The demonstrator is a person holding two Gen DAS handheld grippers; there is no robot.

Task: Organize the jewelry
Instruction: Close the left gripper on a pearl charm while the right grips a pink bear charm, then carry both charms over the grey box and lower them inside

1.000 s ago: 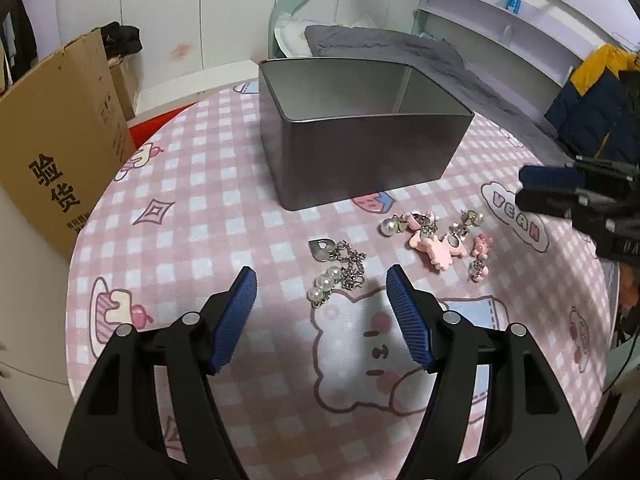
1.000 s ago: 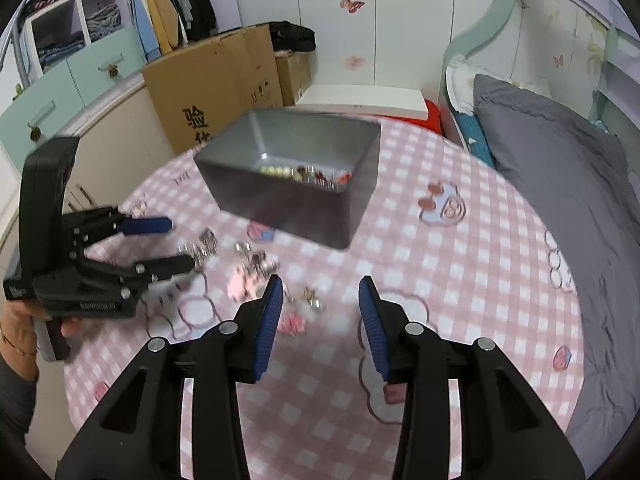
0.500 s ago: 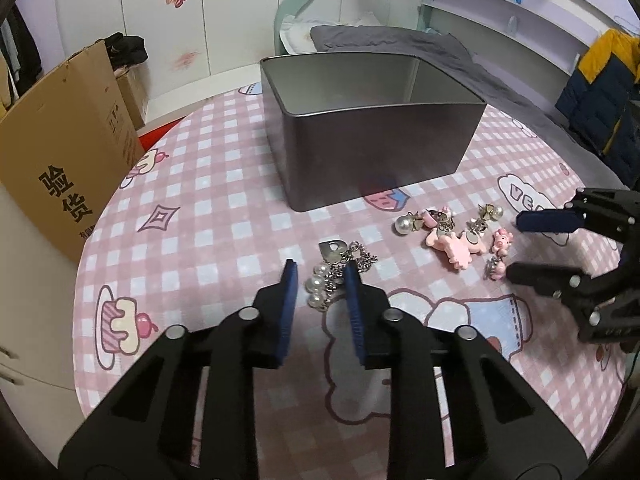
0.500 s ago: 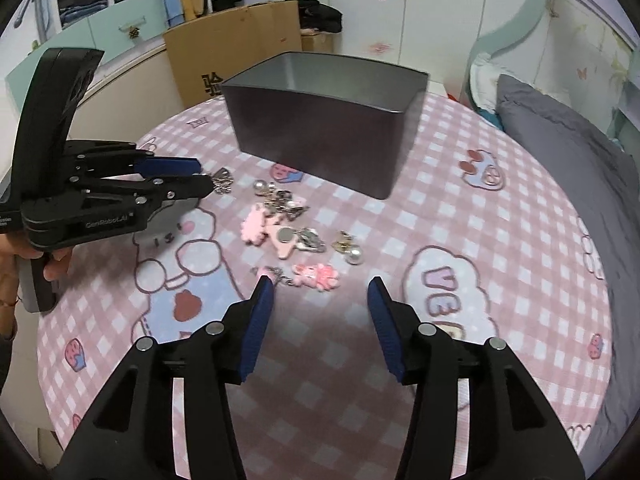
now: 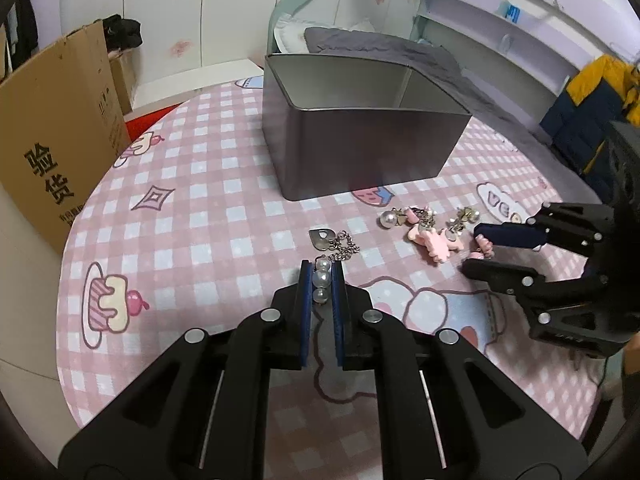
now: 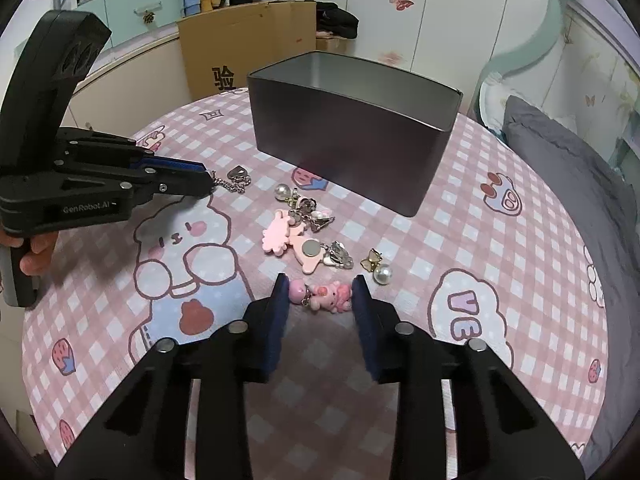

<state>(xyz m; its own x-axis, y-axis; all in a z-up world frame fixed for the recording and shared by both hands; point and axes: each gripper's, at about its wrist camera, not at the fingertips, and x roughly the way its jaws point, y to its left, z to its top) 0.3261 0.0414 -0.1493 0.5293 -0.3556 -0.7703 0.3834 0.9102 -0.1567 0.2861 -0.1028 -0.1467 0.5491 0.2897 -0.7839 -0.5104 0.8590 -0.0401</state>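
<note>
Jewelry lies loose on the bench point(image 6: 520, 240), in front of the tin point(image 6: 352, 152) at upper centre of both views, so each piece has only a short trip over the rim. I judge the tin is where it all goes; its floor is hidden from me here.

My left claw point(image 5: 322, 286) is pinched on the pearl end of the chain point(image 5: 340, 250), near mid-frame in its own view. The pearls point(image 5: 321, 278) sit between the blue pads, while the links and heart tag point(image 5: 322, 237) trail ahead on the cloth toward the tin. That claw comes in low and nearly flat to the bench, pointing at the tin.

My right claw point(image 6: 320, 300) is spread wide, one finger either side of the pink charm point(image 6: 320, 294), low centre of its frame. The pads look just short of touching it. It too is low, tips about at the cloth.

Other charms point(image 6: 304, 236) stay clustered between claw and tin.
</note>
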